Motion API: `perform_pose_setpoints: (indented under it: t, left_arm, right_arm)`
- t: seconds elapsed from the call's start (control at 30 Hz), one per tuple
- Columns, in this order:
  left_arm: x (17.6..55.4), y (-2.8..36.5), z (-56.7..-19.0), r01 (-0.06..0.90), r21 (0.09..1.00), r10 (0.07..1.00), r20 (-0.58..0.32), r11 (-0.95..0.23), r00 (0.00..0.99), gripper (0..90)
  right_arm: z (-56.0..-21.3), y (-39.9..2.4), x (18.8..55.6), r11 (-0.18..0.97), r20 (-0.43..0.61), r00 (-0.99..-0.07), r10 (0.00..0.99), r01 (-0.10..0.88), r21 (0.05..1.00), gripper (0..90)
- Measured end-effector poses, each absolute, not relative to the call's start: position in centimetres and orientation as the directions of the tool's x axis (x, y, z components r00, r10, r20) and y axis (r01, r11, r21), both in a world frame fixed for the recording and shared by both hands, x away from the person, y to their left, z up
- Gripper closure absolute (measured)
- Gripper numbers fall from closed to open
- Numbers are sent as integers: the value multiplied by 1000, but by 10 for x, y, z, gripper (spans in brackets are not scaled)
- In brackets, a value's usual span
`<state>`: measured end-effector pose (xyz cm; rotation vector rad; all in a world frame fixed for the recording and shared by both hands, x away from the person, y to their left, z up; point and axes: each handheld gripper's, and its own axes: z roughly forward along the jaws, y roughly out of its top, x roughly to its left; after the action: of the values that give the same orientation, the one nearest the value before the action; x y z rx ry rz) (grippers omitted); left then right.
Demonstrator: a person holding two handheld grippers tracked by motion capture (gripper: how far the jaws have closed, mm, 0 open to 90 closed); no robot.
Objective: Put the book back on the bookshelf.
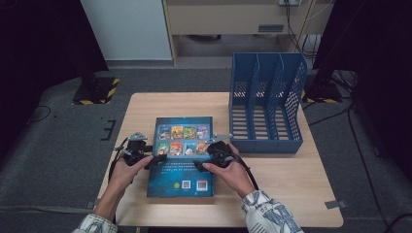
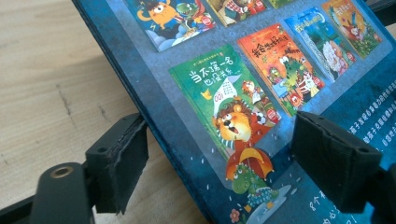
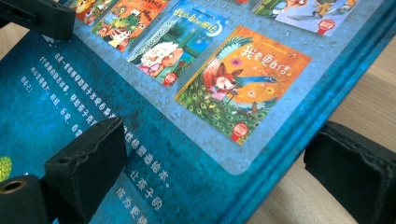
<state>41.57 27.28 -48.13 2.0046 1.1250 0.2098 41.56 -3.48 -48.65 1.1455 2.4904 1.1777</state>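
A blue picture book (image 1: 182,160) lies flat on the wooden table (image 1: 291,184), back cover up, showing small cover pictures and barcodes. My left gripper (image 1: 154,160) sits at the book's left edge. In the left gripper view the book (image 2: 243,93) passes between the jaws of the left gripper (image 2: 219,158), one pad beside the edge near the tabletop, the other over the cover. My right gripper (image 1: 200,165) is at the book's right side. It (image 3: 219,163) straddles the edge of the book (image 3: 187,116), with a gap at the outer pad (image 3: 348,163). Neither grip looks tight.
A blue perforated file rack (image 1: 265,107) with three slots stands at the table's back right, just beyond the book. Bare wood lies to the left of the book and along the front right. The person's forearms enter from the bottom edge.
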Motion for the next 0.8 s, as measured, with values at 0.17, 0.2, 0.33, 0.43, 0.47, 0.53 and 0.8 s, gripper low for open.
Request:
perform_pose_setpoints:
  t: [0.17,0.2,0.33,0.43,0.47,0.53,0.8]
  left_arm:
    - [416,272,-478,632,723,771,-223,-280,597,217]
    - [416,272,-477,629,725,769,-222,-280,599,217]
    - [416,273,-474,627,733,759,-243,-264,604,221]
    - [417,272,-475,628,727,752,-242,-278,613,221]
    - [417,272,-475,628,726,751,-243,-279,614,221]
    - [417,272,-475,629,727,750,-245,-277,614,221]
    - [417,272,-473,631,729,755,-250,-265,606,223]
  right_arm:
    - [-483,-35,417,398,171,-694,699,577,713,64]
    - [-483,-35,417,398,171,-694,699,577,713,64]
    - [-479,-36,419,404,159,-693,703,573,713,64]
    - [-478,-36,420,407,158,-694,702,573,711,64]
    - [-478,-35,420,407,158,-694,702,574,711,63]
    - [-477,-35,420,404,161,-691,705,577,710,64]
    - [-473,-32,422,418,138,-695,706,566,711,63]
